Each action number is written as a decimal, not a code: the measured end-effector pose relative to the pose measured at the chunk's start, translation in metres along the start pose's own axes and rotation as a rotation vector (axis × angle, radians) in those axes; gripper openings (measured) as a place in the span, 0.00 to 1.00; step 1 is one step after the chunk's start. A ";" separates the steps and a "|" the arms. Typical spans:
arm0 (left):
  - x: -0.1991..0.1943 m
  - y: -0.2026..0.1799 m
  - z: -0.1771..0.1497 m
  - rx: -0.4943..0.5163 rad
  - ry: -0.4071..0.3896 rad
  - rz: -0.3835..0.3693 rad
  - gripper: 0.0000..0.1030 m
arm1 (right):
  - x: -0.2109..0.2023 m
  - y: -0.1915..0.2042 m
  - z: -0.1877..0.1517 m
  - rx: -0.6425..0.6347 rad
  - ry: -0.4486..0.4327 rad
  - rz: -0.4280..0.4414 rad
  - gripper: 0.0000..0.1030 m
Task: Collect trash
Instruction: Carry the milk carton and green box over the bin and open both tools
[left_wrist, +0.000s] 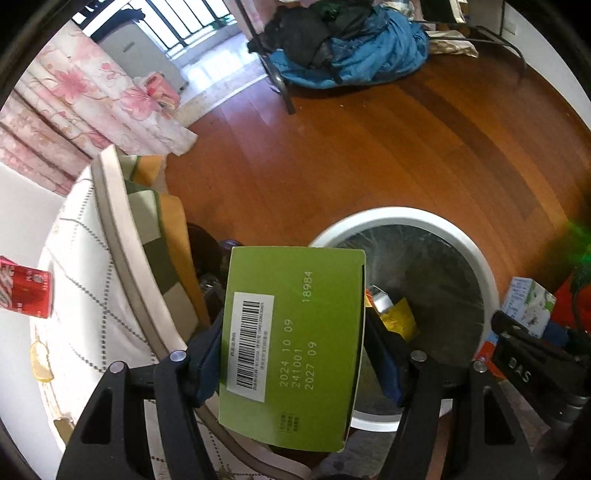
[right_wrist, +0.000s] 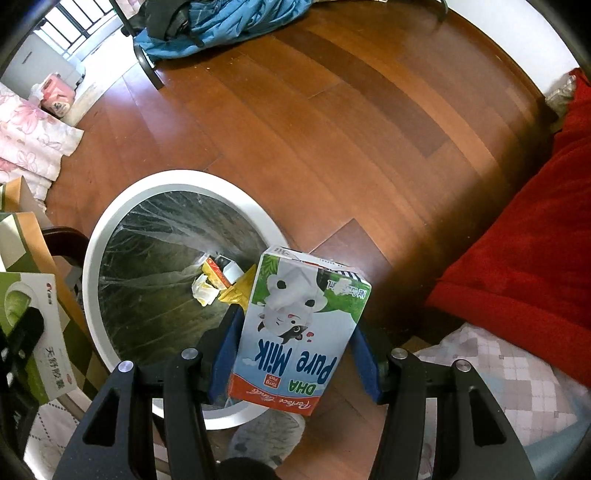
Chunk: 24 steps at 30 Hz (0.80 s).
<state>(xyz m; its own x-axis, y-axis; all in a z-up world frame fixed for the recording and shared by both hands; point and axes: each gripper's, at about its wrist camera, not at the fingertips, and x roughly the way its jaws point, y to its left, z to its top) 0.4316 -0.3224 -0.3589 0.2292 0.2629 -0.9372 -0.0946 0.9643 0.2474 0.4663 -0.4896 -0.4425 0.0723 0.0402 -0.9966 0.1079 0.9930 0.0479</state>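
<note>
The smooth wood floor (right_wrist: 332, 129) has lots of open room. On it stands a round white bin (right_wrist: 92, 258) with a shiny crinkly bag inside and small scraps at the bottom. The left gripper (left_wrist: 291, 350) squeezes a flat green box (left_wrist: 295, 332) beside the rim. The right gripper (right_wrist: 295, 354) squeezes a milk carton (right_wrist: 299, 332) at the bin's edge.

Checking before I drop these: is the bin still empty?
No. The bin already holds scraps of yellow and white wrapping at the bottom of its liner.
</note>
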 end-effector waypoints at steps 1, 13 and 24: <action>0.000 -0.001 0.000 -0.002 0.004 -0.012 0.64 | -0.002 -0.003 0.000 0.000 0.002 0.007 0.56; -0.017 0.004 0.001 -0.014 -0.023 -0.005 0.88 | -0.019 -0.004 -0.002 -0.002 -0.013 0.045 0.87; -0.042 0.023 -0.008 -0.017 -0.067 0.046 0.89 | -0.062 -0.006 -0.019 -0.018 -0.077 0.062 0.92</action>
<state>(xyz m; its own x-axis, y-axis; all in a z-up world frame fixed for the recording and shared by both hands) 0.4122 -0.3113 -0.3160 0.2880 0.3091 -0.9064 -0.1231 0.9506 0.2850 0.4422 -0.4957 -0.3818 0.1541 0.0934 -0.9836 0.0830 0.9908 0.1071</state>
